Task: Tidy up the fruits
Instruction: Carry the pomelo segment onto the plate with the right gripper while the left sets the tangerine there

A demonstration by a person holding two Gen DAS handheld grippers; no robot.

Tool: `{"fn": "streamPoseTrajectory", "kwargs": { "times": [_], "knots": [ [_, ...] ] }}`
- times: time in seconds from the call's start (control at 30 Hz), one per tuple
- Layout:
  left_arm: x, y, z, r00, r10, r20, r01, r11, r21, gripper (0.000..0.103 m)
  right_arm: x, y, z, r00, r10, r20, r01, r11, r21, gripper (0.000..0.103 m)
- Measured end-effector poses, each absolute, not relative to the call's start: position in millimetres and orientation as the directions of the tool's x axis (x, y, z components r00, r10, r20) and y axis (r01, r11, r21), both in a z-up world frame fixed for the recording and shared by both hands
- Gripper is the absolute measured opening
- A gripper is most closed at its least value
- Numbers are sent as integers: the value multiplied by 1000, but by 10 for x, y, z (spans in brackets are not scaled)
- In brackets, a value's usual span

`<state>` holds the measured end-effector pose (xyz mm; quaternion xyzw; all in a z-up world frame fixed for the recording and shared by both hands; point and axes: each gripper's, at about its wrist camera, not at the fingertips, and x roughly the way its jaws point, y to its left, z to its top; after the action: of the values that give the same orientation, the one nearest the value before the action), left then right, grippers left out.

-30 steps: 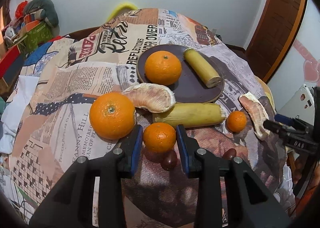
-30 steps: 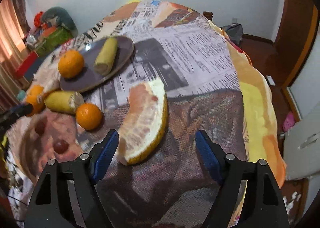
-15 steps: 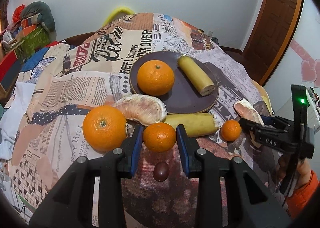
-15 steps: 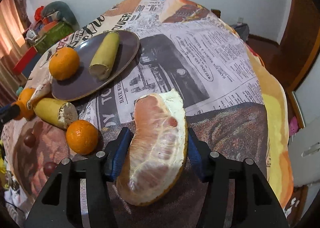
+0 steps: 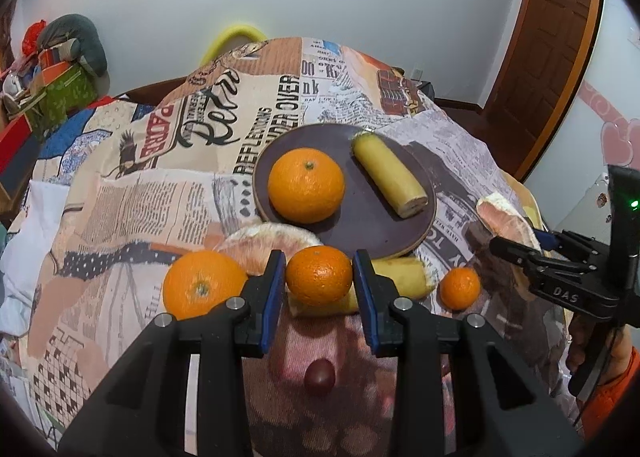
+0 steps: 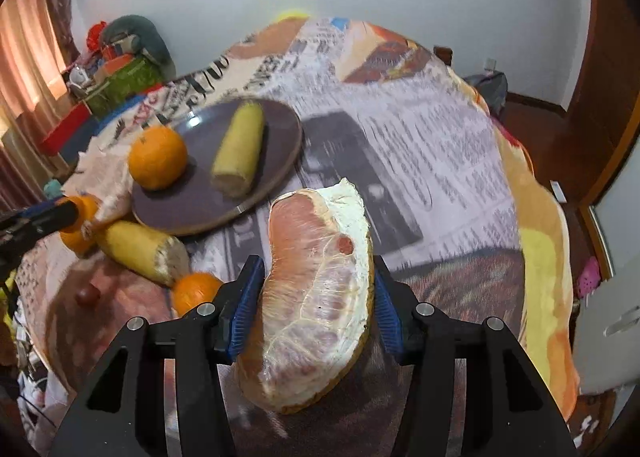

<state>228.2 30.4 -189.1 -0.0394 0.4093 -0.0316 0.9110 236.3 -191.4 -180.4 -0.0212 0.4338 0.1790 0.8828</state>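
My left gripper [image 5: 320, 289] is shut on a small tangerine [image 5: 319, 276] and holds it above the table, near the front rim of the dark plate [image 5: 360, 229]. The plate holds an orange [image 5: 306, 185] and a banana piece [image 5: 388, 181]. My right gripper [image 6: 316, 297] is shut on a pomelo wedge [image 6: 316, 297], lifted off the cloth right of the plate [image 6: 280, 137]; it also shows in the left wrist view [image 5: 520, 253]. On the cloth lie a big orange [image 5: 202, 283], another pomelo wedge [image 5: 256, 241], a second banana piece [image 6: 140, 247], a small tangerine [image 5: 460, 288] and a grape [image 5: 319, 376].
The table is covered by a newspaper-print cloth [image 5: 160, 197]. Boxes and bags [image 5: 60, 69] are stacked at the far left by the wall. A wooden door [image 5: 552, 37] stands at the right. The table edge drops off at the right [image 6: 552, 257].
My left gripper closed on the small tangerine and lifted it toward the plate. My right gripper closed on the pomelo wedge and raised it off the cloth.
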Motion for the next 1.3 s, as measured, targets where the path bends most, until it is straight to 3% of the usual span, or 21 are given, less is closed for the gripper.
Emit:
{"fn": "streamPoseTrajectory", "kwargs": {
  "times": [0.53, 1.3],
  "knots": [
    [2701, 179, -1901, 669, -120, -734, 65, 993, -103, 34, 2582, -1580, -1394, 616, 423, -665, -427, 888, 169, 49],
    [2978, 331, -2027, 652, -122, -748, 47, 992, -121, 39, 2960, -1111, -1477, 566, 488, -664, -495, 846, 199, 49]
  ]
}}
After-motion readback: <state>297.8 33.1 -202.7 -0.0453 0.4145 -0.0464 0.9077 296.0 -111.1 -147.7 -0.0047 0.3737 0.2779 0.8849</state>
